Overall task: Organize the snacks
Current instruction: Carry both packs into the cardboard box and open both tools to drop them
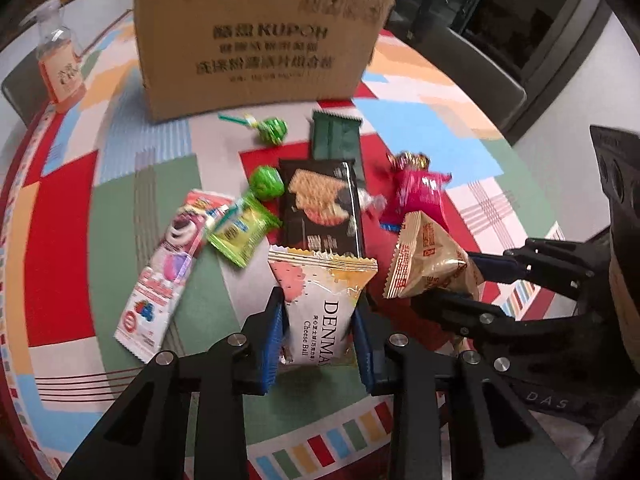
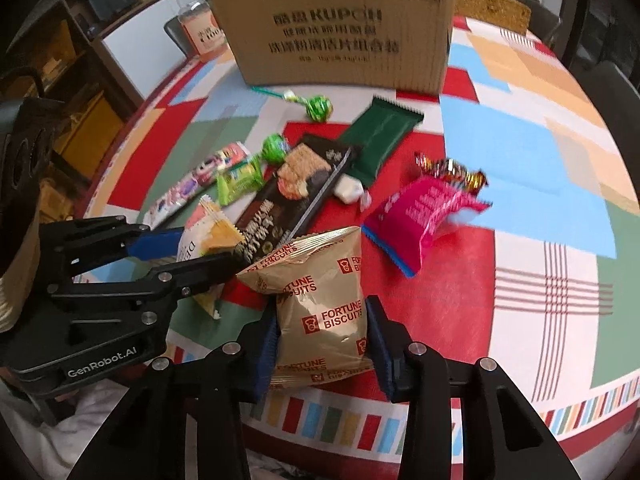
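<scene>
**On the patchwork table, two packets gripped at once**

At the far side of the colourful table [image 2: 540,160] stands the cardboard box [image 1: 256,40], the largest thing here and the likely home for the snacks. Only its printed front wall shows, so what lies inside cannot be told. Between box and grippers the loose snacks lie scattered: a black cracker packet [image 1: 322,204], a green wrapper [image 2: 380,136], a pink packet [image 2: 428,216], and two green lollipops [image 1: 266,182].

The left gripper [image 1: 320,320] is clamped on the Cheese Ball packet [image 1: 320,300]; the right gripper [image 2: 324,344] pinches the Fortune Biscuits bag [image 2: 320,312], jaws narrow on both. To do this well, lift each packet straight up, clear of the neighbours, keep the two grippers apart, and release only once above the box's open top.
</scene>
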